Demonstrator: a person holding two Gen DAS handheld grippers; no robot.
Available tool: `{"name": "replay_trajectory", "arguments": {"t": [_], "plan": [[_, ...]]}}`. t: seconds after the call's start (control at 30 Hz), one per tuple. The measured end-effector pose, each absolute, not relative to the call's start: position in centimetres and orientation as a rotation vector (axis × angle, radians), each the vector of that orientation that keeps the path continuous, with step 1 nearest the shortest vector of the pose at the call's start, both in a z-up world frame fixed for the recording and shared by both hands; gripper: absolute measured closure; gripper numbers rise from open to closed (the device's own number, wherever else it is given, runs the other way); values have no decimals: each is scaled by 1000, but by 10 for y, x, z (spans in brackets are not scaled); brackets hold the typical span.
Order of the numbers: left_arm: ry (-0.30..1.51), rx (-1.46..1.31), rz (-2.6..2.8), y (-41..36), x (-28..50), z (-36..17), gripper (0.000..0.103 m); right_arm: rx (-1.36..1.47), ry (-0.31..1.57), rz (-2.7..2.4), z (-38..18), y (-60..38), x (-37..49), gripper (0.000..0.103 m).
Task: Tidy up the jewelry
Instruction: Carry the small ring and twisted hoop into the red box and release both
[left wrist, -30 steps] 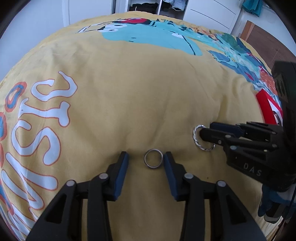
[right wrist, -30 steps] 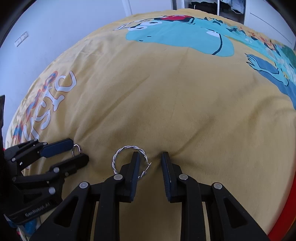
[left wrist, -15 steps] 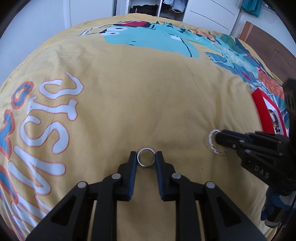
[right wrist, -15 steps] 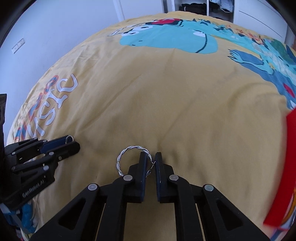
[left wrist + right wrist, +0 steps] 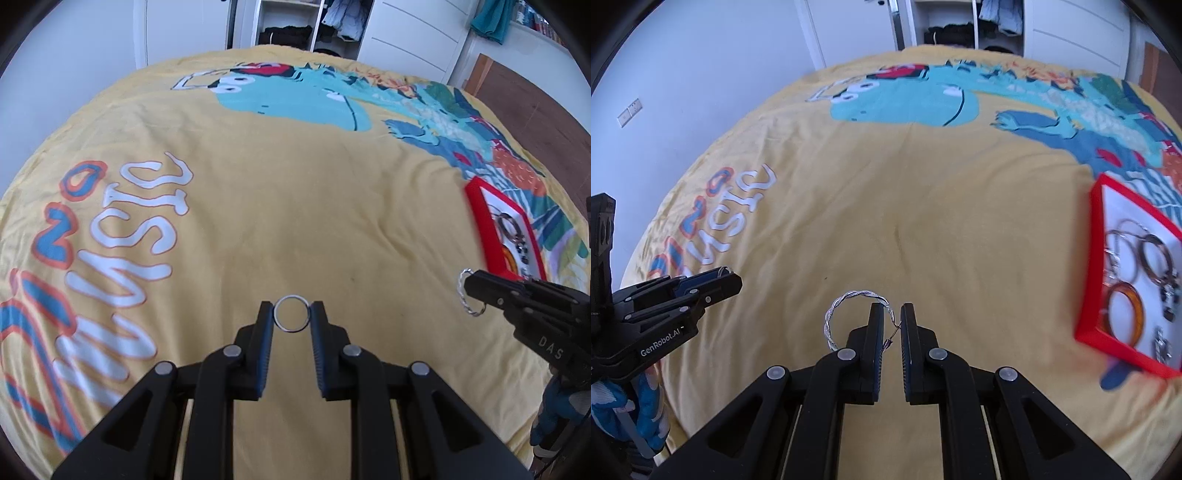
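Your left tongs (image 5: 291, 314) pinched the plain ring (image 5: 291, 313); your right tongs (image 5: 893, 321) clamped the twisted hoop (image 5: 846, 314). You were mid-carry. Next likely called for release over the red tray (image 5: 1087, 258).

Soft daylight is filling the room, even and fairly bright, and the yellow bedspread (image 5: 295, 229) is glowing warm under it without any glare. Shadows are staying faint: only a weak grey smudge is lying under the black fingers (image 5: 264, 350). The white wall (image 5: 701, 74) is looking slightly bluish and flat. Both lenses are bending the scene hard, so the bed is bulging like a dome and dark corners are closing in around each view. The red tray (image 5: 1087, 266) is smearing at its near edge in both views, motion blur softening it, while the middle is staying sharp.
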State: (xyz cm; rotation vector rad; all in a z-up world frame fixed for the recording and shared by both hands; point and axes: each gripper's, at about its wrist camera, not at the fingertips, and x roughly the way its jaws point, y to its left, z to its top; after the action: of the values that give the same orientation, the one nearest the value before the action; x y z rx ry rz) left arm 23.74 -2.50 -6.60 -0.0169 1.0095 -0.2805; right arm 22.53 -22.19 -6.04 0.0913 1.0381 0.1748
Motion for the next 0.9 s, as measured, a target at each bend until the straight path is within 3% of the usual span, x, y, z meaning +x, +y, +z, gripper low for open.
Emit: {"name": "replay_trajectory", "arguments": {"t": [0.5,0.9], "plan": [[933,16,-293,-42,176,-16,84,96,956,131,-16,-242,140,94],[951,88,-425,-138,160,-8,84,172,930,-17,-16,-348,98,94]]}}
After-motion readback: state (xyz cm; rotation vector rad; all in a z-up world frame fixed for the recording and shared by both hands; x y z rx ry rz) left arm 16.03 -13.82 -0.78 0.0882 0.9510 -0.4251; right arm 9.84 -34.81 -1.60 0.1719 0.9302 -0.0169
